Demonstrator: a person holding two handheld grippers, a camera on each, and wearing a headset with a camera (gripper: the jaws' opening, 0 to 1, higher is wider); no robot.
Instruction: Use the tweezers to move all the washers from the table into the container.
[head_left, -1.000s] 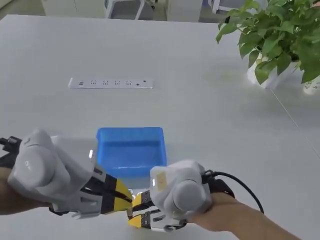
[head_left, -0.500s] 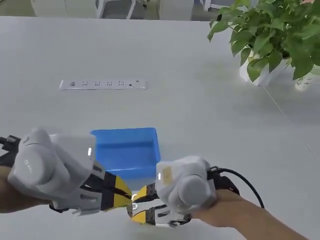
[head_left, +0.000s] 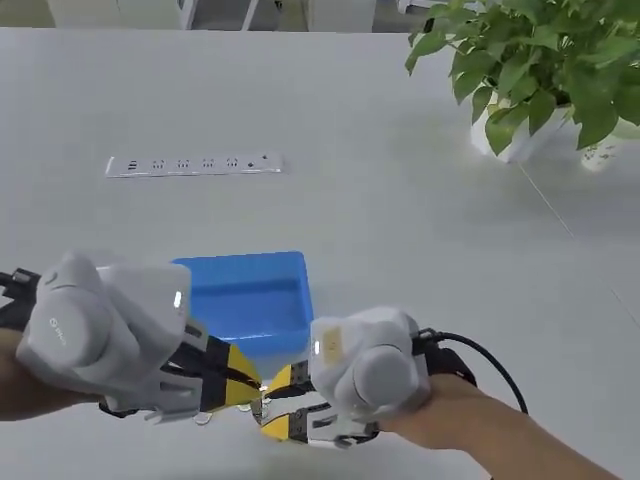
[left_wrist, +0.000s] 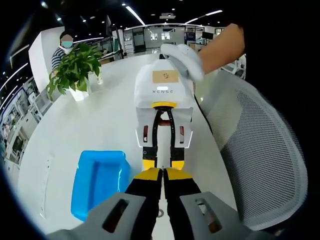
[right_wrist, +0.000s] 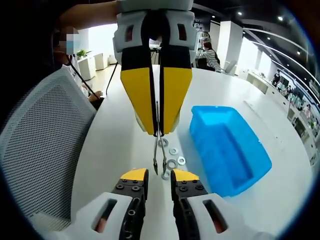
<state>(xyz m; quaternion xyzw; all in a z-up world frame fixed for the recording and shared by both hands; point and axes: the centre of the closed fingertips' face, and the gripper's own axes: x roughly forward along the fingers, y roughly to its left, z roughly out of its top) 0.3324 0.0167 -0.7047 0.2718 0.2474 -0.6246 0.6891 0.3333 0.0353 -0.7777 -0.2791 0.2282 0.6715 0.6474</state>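
Note:
Thin metal tweezers (right_wrist: 159, 150) hang from the yellow jaws of my left gripper (right_wrist: 159, 132), which is shut on them. Their two tips point down at several steel washers (right_wrist: 172, 163) lying on the white table just left of the blue container (right_wrist: 230, 150). My right gripper (right_wrist: 159, 175) is open, one jaw on either side of the tweezer tips. In the head view the left gripper (head_left: 255, 385) and right gripper (head_left: 272, 405) meet tip to tip in front of the container (head_left: 250, 258), with a washer (head_left: 205, 418) below them.
A white power strip (head_left: 193, 164) lies further back on the table. A potted plant (head_left: 540, 60) stands at the far right. A grey mesh chair (left_wrist: 260, 150) sits at the table's near edge. A person (left_wrist: 65, 45) stands behind the plant.
The head camera has drifted, shifting the scene left. Both grippers stay tip to tip in front of the container, and washers on the table have come into view under the left gripper.

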